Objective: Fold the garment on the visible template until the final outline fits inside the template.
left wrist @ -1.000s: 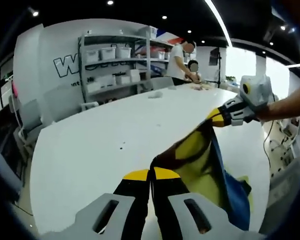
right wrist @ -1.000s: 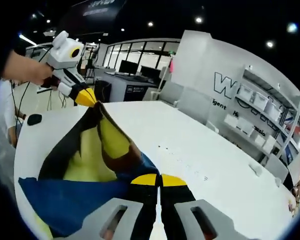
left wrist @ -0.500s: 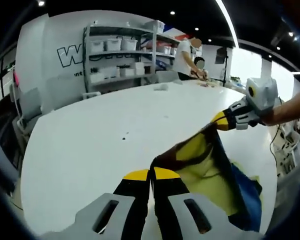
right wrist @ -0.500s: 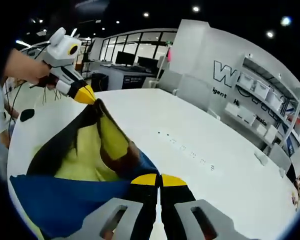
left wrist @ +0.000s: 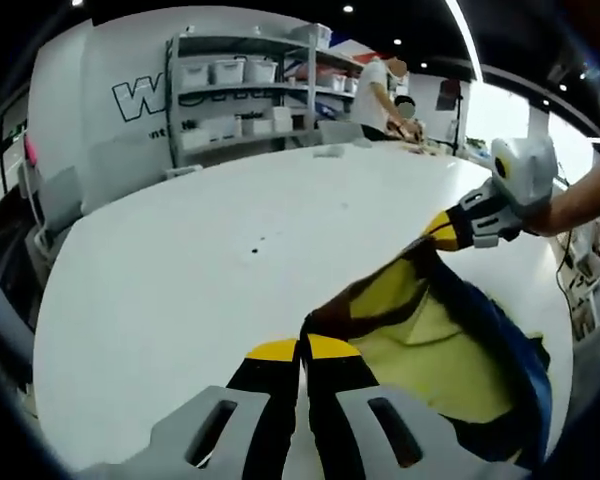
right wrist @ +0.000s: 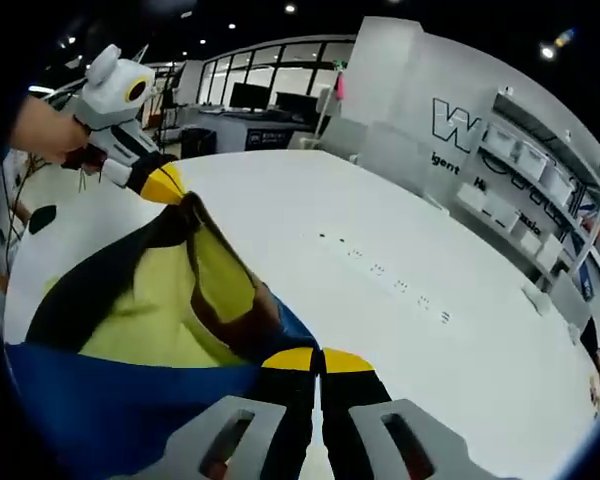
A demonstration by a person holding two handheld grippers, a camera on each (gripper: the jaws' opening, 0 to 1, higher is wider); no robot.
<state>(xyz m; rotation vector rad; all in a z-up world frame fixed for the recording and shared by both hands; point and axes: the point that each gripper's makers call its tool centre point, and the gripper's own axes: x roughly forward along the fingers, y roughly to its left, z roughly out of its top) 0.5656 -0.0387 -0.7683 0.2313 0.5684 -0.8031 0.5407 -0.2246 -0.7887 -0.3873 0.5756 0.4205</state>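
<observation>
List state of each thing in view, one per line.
left tongs: shut on garment
right tongs: shut on garment
garment: one edge lifted and stretched between both tongs, the rest draped on the table
table: white, small dark marks on it

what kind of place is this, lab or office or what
Probably a lab or open-plan workshop: metal shelving stacked with white storage bins, a big white table, and a desk with monitors by the windows.
</observation>
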